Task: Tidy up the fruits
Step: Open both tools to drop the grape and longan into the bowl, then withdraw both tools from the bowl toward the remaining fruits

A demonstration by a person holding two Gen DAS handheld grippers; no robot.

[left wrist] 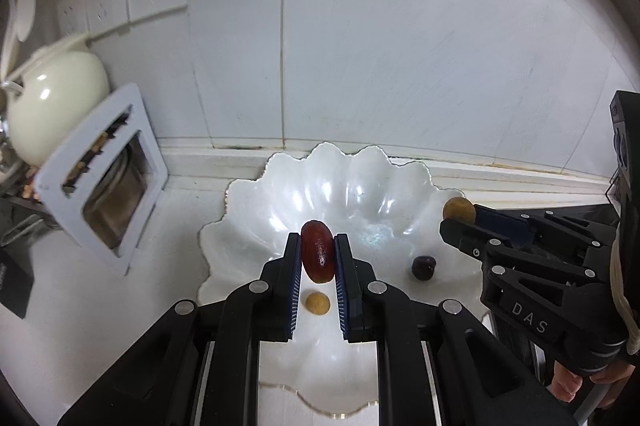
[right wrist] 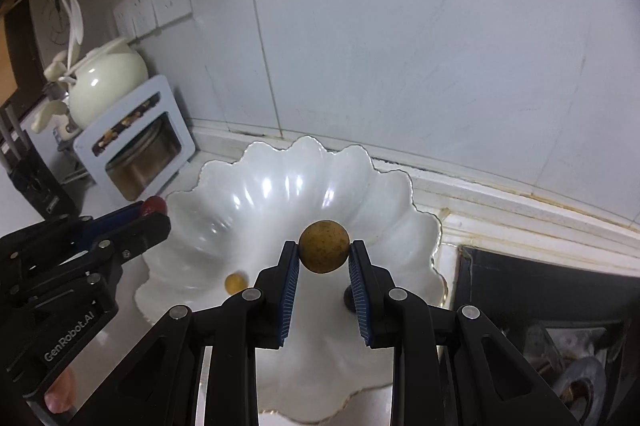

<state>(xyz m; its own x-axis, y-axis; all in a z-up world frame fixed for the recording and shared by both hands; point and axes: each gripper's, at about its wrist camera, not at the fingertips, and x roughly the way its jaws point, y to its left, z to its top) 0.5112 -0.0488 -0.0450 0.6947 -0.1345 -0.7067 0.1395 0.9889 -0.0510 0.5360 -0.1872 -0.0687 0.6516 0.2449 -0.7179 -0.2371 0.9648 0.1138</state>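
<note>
The left gripper [left wrist: 318,258] points forward and down, its fingers [left wrist: 293,278] clamped on a red fruit [left wrist: 318,256]. The right gripper [right wrist: 324,254] tilts down alike, fingers [right wrist: 291,278] pinching a round yellow fruit [right wrist: 324,246]. A hand [left wrist: 568,384] grips the right handle; a fingertip [right wrist: 60,392] shows under the left one.

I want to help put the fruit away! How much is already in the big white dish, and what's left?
Done: a small yellow fruit and a dark fruit already lie in the scalloped white dish. In hand: the left gripper pinches a red oblong fruit and the right gripper a round yellow-brown fruit, both above the dish. Left: releasing these two. No other loose fruit is visible.
</note>
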